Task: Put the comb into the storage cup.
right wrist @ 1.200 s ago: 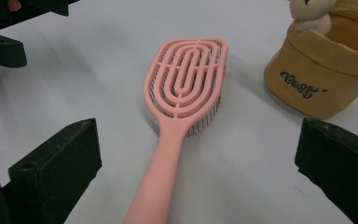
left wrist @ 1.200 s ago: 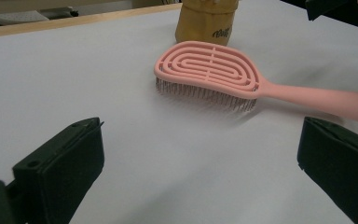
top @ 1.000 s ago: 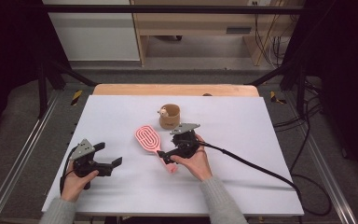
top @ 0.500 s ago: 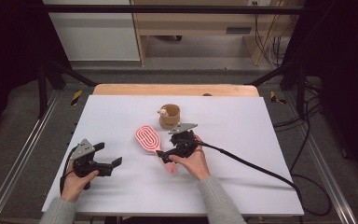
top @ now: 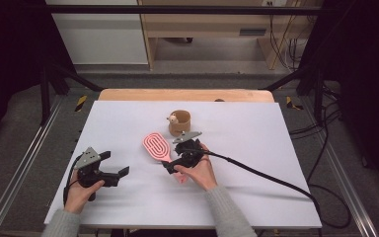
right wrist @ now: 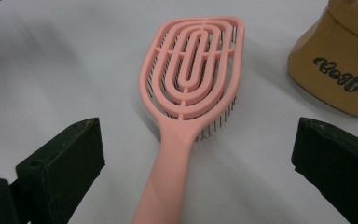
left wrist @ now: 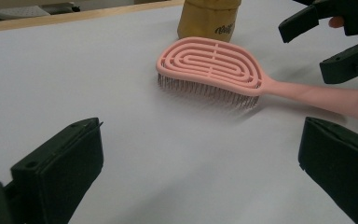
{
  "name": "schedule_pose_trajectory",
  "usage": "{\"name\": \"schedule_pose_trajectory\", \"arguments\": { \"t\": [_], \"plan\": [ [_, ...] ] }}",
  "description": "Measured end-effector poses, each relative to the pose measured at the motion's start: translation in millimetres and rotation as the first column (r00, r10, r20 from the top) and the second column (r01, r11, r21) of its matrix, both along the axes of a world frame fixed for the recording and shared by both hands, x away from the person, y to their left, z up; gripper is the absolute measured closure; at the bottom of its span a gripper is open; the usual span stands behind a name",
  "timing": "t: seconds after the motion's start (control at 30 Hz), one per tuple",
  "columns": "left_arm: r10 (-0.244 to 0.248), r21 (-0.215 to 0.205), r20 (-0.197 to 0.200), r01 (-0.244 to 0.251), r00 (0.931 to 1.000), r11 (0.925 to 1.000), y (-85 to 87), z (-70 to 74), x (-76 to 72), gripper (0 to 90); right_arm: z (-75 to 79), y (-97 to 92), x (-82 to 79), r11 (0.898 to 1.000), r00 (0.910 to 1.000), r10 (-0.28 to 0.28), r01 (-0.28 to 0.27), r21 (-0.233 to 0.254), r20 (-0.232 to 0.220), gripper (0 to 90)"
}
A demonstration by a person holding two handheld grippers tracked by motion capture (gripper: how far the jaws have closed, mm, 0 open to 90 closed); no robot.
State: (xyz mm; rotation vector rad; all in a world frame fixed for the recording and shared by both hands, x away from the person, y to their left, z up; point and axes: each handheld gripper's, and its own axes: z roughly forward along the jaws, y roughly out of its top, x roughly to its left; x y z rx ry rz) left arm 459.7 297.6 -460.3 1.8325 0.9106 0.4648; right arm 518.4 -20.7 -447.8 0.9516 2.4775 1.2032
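- Pink hairbrush (top: 157, 146) lies bristles-down on the white surface (top: 276, 148), near the middle, head pointing away from the person, handle toward them.
- Brown cup (top: 180, 123) stands just behind the brush head, apart from it.
- Right gripper (top: 170, 167) sits over the handle; jaws wide apart, handle running between them in the right gripper view, not pinched yet.
- Left gripper (top: 118, 174) rests near the surface's front left, well apart from the brush; jaws wide, holding nothing.
- Step, as I read it: lining up the grasp on the brush handle.
- Next move likely calls for lowering a bit, keeping the handle centred, then closing the jaws on it; a grip too near the end could let the head tip.
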Motion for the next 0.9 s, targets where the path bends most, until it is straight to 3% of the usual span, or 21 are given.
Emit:
{"name": "schedule_pose_trajectory", "arguments": {
  "t": [0.43, 0.9],
  "plan": [
    [0.001, -0.004, 0.002, -0.001, 1.0, 1.0, 0.2, 0.7, -0.3, 0.0, -8.3, 13.3, -0.3, 0.999, 0.9998, 0.019, -0.02, -0.047, -0.008, 11.0],
    [-0.002, 0.001, -0.001, 0.002, 1.0, 1.0, -0.6, 0.0, 0.2, 0.0, -16.8, 15.1, 1.8, 0.995, 0.9991, 0.033, -0.035, -0.093, -0.028, 34.0]
  ]
}}
